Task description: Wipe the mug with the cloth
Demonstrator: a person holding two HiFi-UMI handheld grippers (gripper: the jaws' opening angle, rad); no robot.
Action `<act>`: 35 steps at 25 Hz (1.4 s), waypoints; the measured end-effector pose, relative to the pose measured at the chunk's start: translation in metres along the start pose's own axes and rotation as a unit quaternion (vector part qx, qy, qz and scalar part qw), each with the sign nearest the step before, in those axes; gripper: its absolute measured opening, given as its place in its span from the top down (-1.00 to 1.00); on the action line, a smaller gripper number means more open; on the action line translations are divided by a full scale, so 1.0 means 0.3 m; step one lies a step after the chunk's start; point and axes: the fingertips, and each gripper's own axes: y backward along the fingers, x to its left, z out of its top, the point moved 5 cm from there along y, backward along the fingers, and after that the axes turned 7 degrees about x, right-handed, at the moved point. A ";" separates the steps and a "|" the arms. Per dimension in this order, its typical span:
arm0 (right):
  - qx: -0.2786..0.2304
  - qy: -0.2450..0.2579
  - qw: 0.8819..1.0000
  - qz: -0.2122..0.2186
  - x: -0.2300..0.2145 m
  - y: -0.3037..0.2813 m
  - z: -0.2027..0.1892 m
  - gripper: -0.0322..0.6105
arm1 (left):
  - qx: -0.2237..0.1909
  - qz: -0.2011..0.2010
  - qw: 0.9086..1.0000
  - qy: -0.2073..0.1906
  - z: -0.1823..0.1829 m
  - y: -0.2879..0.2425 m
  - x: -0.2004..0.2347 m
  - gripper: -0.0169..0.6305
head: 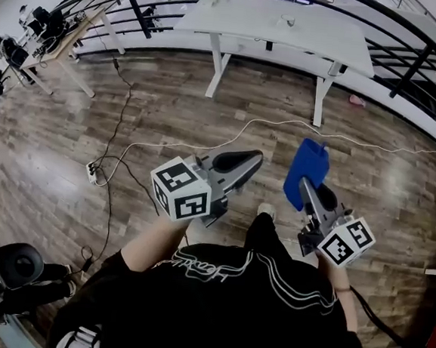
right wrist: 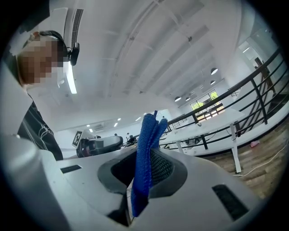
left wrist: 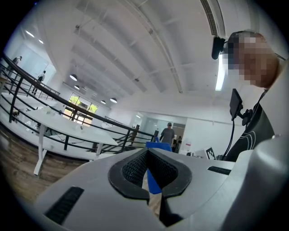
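Your right gripper (right wrist: 143, 178) was clamped on the blue cloth (right wrist: 148, 144), which looked soft, light and limp, while your left gripper (left wrist: 149, 173) stood closed on nothing.

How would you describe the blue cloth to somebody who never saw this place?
Start from the person in the black shirt, standing on a wooden floor. Their right gripper points forward, and the cloth sticks up, pinched between its jaws. It is the only bright blue thing.
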 end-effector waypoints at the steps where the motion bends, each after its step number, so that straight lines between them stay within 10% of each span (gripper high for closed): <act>1: 0.000 -0.003 1.000 -0.002 -0.035 -0.018 0.000 0.74 | 0.003 0.001 1.000 0.003 -0.002 -0.022 0.029 0.93; 21: 0.034 -0.064 0.997 -0.011 -1.357 -0.877 0.389 0.74 | 0.036 0.052 0.994 0.085 0.286 -0.966 1.273 0.93; 35: 0.030 -0.071 0.997 -0.026 -1.736 -1.356 0.565 0.74 | 0.085 0.080 0.992 0.052 0.446 -1.219 1.918 0.93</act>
